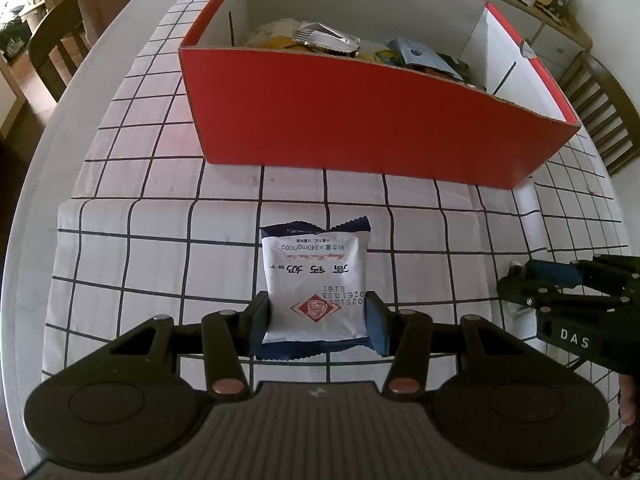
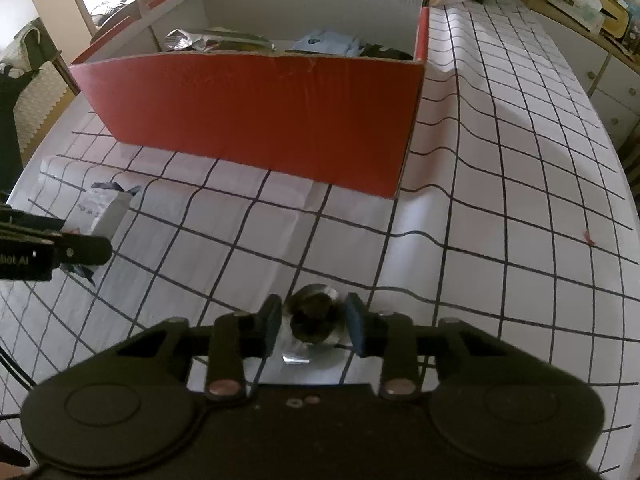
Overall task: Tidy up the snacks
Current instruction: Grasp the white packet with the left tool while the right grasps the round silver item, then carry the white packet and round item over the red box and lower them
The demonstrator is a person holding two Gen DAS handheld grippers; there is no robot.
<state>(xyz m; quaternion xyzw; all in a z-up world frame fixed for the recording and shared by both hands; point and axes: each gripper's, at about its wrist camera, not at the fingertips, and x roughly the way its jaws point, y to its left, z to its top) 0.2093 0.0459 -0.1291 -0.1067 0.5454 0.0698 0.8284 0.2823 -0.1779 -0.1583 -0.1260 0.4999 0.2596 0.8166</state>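
A white and blue snack packet (image 1: 316,288) lies on the checked tablecloth. My left gripper (image 1: 318,320) has its pads against the packet's near sides. A small round dark snack in clear wrap (image 2: 314,318) sits between the fingers of my right gripper (image 2: 314,322), with small gaps on both sides. The red cardboard box (image 1: 360,120) stands beyond, holding several snack packets, among them a silver one (image 1: 326,36). The box also shows in the right wrist view (image 2: 256,120). The packet (image 2: 102,210) and left gripper (image 2: 80,252) show at the right wrist view's left edge.
The checked tablecloth (image 2: 500,200) covers a round white table (image 1: 48,152). Wooden chairs stand at the far left (image 1: 56,40) and far right (image 1: 604,112). A cluttered sideboard (image 2: 592,20) runs along the right. My right gripper shows at the right edge of the left wrist view (image 1: 560,300).
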